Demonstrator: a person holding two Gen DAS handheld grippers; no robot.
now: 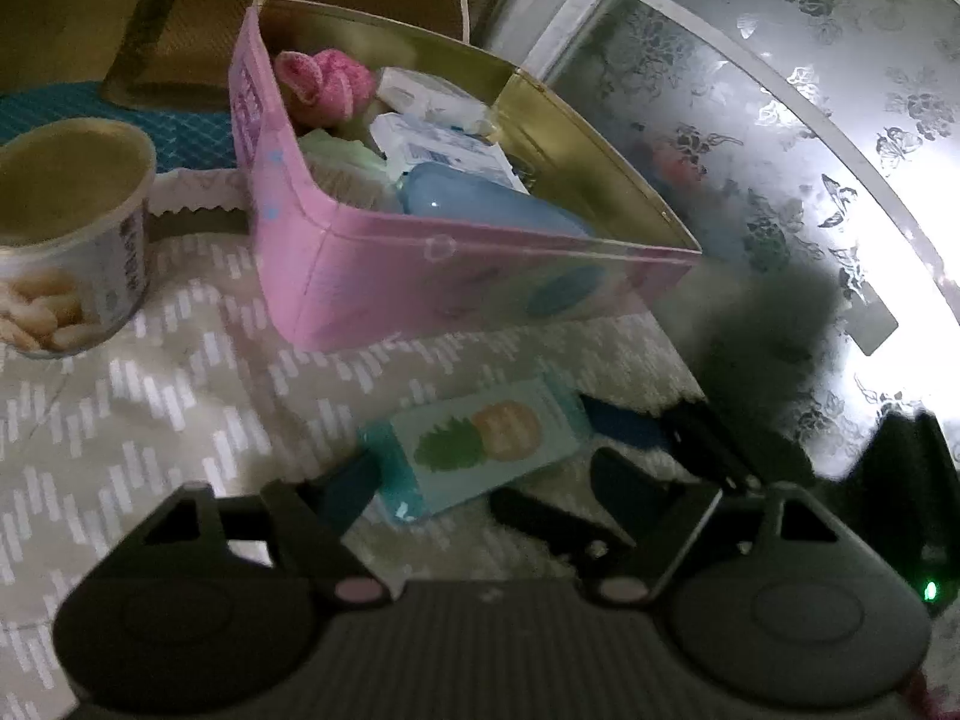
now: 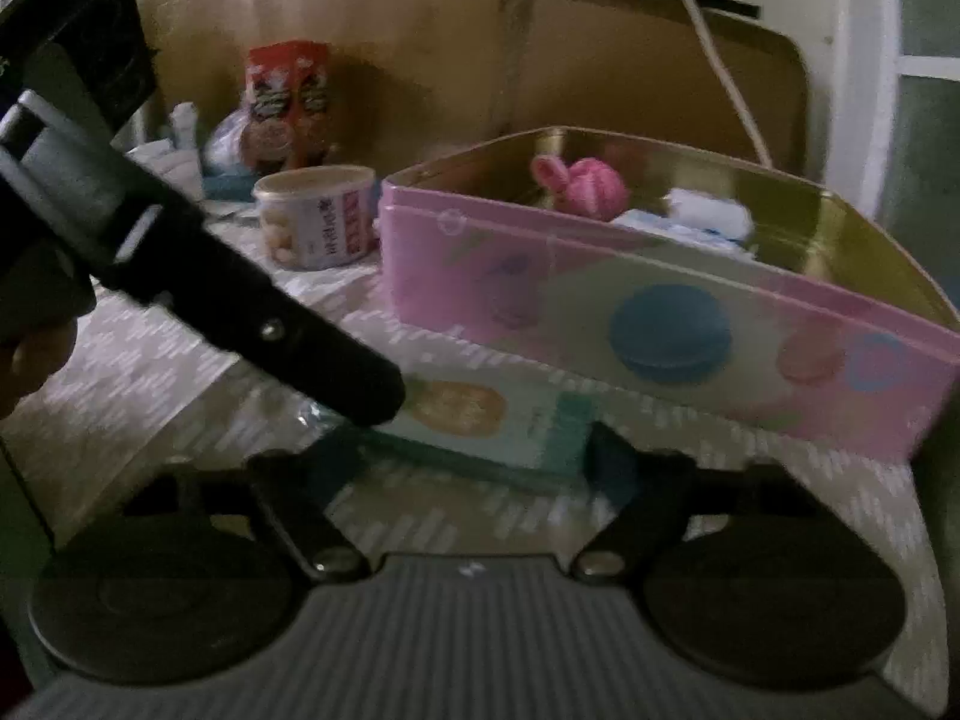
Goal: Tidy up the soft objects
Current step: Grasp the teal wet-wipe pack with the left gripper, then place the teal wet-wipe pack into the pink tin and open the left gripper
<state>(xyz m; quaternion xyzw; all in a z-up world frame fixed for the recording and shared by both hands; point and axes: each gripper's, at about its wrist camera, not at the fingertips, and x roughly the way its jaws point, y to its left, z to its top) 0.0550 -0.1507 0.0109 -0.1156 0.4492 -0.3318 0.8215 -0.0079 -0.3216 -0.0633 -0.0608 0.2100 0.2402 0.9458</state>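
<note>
Both claws stand apart around the same flat teal packet (image 1: 480,450), which lies on the patterned cloth (image 1: 150,408). The left claw (image 1: 480,450) has it between its blue fingertips (image 1: 618,426), no squeeze visible; the right claw (image 2: 474,456) frames it likewise. At twelve o'clock sits the pink tin (image 2: 660,324), holding a pink knitted bundle (image 1: 330,81). At ten o'clock of the left claw stands a snack tub (image 1: 72,228).

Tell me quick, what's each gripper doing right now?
Left gripper: fingers straddle the pineapple pack on the cloth; whether it grips cannot be told.
Right gripper: open, holding nothing.
</note>
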